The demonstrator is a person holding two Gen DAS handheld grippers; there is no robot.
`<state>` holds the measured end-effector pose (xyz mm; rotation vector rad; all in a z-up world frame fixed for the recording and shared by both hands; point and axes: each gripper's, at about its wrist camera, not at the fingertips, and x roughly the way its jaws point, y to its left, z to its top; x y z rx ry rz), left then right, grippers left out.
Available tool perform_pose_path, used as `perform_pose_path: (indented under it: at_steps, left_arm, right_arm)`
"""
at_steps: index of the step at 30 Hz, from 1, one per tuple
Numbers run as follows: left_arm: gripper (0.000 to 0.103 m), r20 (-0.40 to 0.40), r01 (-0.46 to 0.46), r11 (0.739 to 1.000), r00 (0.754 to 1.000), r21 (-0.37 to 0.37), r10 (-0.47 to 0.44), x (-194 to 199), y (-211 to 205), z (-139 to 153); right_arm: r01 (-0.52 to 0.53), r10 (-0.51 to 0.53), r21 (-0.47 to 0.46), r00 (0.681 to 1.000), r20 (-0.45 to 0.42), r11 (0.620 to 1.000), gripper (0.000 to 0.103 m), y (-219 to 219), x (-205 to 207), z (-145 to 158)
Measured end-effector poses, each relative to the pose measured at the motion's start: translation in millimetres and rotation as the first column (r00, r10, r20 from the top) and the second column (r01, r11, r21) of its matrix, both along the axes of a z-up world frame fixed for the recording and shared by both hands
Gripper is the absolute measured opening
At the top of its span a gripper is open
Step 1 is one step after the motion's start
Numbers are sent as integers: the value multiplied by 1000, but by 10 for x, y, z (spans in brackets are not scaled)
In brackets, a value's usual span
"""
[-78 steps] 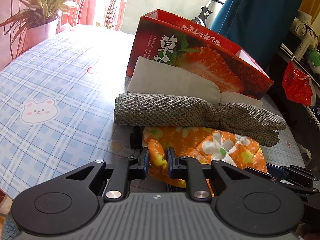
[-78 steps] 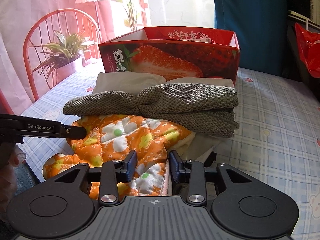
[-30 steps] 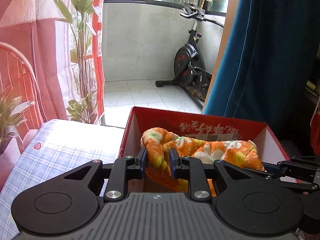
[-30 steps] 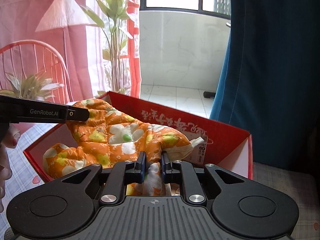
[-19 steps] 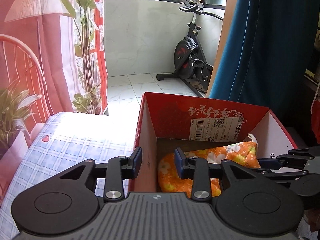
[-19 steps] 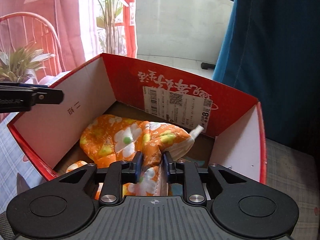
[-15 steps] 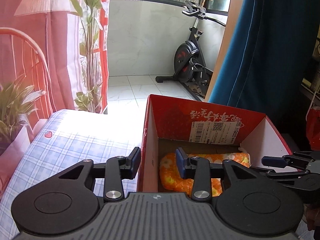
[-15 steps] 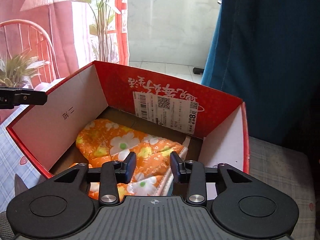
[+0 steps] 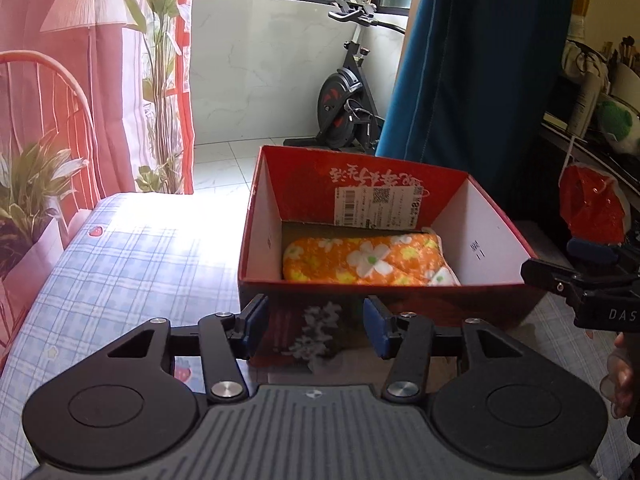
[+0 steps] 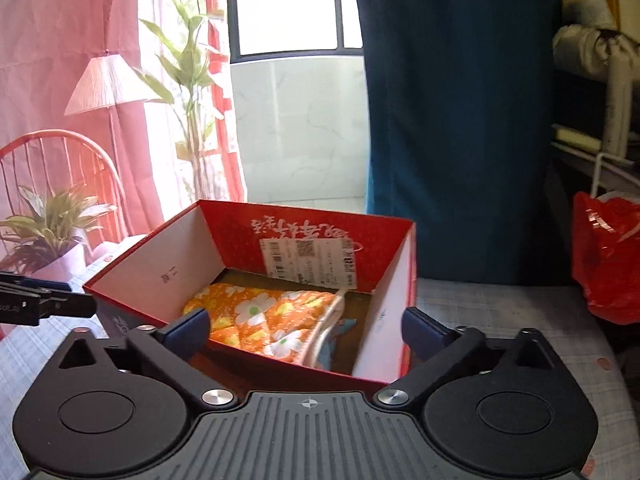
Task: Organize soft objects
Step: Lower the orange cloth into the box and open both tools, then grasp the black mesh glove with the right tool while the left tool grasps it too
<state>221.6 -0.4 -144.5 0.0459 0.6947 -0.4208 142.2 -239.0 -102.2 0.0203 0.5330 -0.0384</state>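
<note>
so both sets of jaws are open w/ nothing between them, and both have just been opening. left gripper sits about half spread, blue pads short of the red box's near wall; right gripper is spread as wide as it goes, hanging over the near rim. orange floral cloth lies loose on the floor of the red box, free of both tools. so one soft item looks stowed; my guess is the release is done and the hands are clear to go for more. no other soft things show in these views, so can't tell how much is left. writing: white barcode sticker on the far inner wall, red printed chinese chars upside down above it, too small to read; "das" on the other tool's side in the left view.
</note>
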Motion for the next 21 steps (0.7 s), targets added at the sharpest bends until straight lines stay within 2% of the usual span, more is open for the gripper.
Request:
perform_pose_path:
  at_steps: [2,7,10,14,17,21]
  left_arm:
    - [54,-14,6,1000,1000,0,-6,-133,12,-72]
    - [54,-35,-34,999,999,-25,34,-449,87,-292]
    - [54,-47,-69,997,997,-44,67,-611,124,-464]
    - [54,-91,-113,991,990,-65,107,-711,204,-659]
    - [54,-126,-149,983,983,-110,135,-792,313,-728]
    - [54,-137,-136,984,983,-117,120,-954,321,-743]
  right_arm:
    - [-17,18,-51,999,31,999,103,82,-196,-13]
    - [-94,94,-69,996,-5,993,103,243,-568,-150]
    - [-85,83,-80,996,-31,993,103,324,-755,-301]
    - [-50,48,-32,998,-46,998,103,317,-951,-508]
    - [-28,30,35,996,-79,999,99,251,-1017,-594]
    - [-42,47,56,994,-96,998,99,228,-1155,-595]
